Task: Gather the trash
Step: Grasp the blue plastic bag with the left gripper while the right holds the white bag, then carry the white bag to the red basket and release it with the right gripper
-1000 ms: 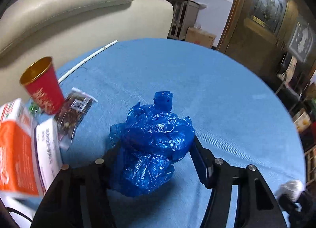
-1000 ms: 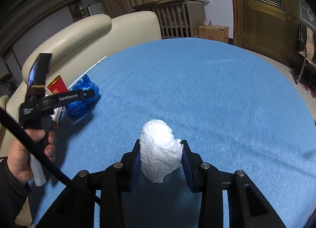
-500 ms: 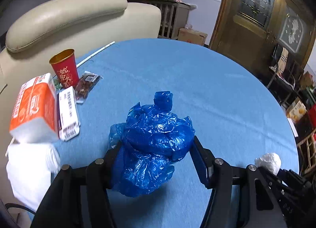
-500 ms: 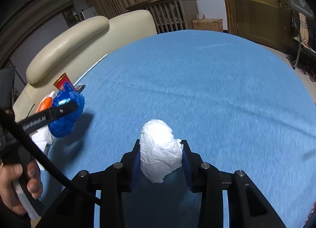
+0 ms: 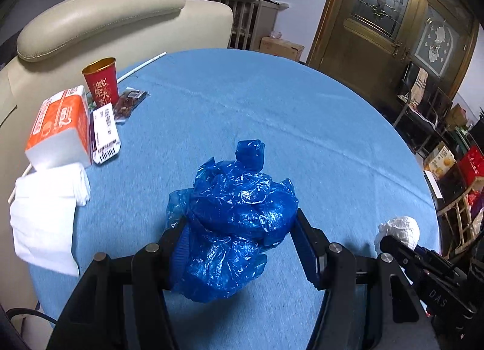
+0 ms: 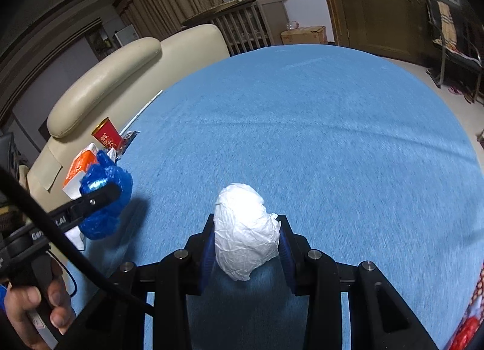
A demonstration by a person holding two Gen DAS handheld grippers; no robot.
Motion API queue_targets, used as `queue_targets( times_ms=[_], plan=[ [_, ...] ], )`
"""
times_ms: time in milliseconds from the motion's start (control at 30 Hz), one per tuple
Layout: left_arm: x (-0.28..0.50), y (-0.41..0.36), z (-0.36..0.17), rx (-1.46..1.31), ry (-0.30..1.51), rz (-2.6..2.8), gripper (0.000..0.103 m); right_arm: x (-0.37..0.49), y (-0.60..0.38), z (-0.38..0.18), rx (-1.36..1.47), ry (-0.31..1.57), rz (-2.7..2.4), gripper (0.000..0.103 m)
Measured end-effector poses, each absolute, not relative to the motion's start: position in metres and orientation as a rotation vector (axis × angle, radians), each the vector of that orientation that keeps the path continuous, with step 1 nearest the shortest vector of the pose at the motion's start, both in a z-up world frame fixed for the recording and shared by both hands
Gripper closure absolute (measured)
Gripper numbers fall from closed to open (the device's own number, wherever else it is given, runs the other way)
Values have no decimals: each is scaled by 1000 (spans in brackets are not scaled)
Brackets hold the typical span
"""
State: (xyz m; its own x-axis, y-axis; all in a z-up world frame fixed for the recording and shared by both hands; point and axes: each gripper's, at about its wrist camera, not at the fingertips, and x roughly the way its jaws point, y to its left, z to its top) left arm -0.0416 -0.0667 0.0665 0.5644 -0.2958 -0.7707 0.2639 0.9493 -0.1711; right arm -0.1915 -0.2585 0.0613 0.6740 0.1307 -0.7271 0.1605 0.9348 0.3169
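Left tongs [image 5: 242, 247] are grasping a crumpled blue plastic bag bundle [image 5: 233, 222], carried above the round blue-clothed bench [image 5: 302, 126]. Right tongs [image 6: 246, 247] are clenching a wad of white crumpled paper [image 6: 245, 232], likewise clear of the cloth. The bundle is sitting left of the wad, its long axis along the tongs. No bin is showing; both loads judged awaiting deposit.
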Motion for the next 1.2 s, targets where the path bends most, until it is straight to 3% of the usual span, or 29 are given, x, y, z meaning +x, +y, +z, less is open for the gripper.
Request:
queue_targets(
  times_ms=[1200],
  plan=[
    [-89,-139,54,81,949,-500,39,-277,-314,58,516,798,-144,63]
  ],
)
